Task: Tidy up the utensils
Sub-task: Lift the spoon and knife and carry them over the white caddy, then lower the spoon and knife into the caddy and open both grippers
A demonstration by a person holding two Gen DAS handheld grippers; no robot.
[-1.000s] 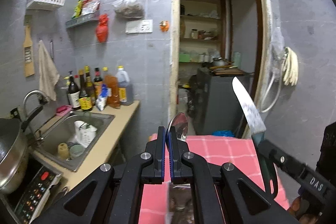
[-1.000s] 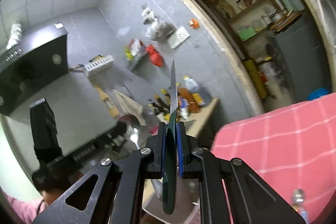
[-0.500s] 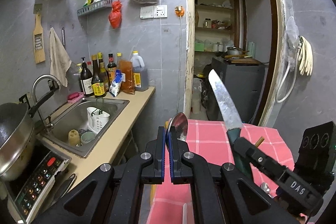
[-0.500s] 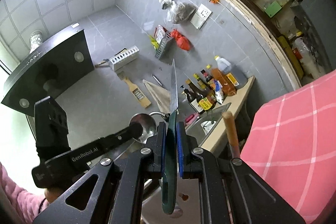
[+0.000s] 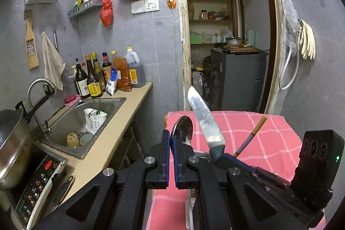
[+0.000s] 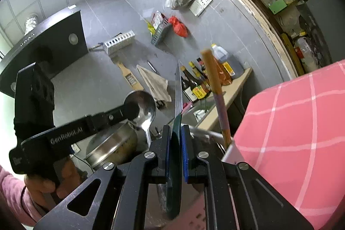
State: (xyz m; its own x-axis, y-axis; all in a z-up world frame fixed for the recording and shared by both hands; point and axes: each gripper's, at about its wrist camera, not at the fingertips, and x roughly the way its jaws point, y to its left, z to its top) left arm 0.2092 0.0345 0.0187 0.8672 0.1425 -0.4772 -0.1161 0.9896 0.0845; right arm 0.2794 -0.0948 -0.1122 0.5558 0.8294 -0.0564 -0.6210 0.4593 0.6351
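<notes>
My left gripper is shut on a steel spoon, bowl pointing up. The spoon also shows in the right wrist view. My right gripper is shut on the dark green handle of a knife, blade pointing up. In the left wrist view the knife stands just right of the spoon. A wooden-topped chopstick with a purple shaft leans beside the knife; it also shows in the right wrist view, standing in a white holder whose inside is hidden.
A table with a pink checked cloth lies below both grippers. A sink with a white basket, sauce bottles, a steel pot and a cooker panel line the counter at left. A doorway is behind.
Both grippers have come lower and closer together over the pink table. The knife now stands right beside the spoon, and the chopstick has come into fuller view.
</notes>
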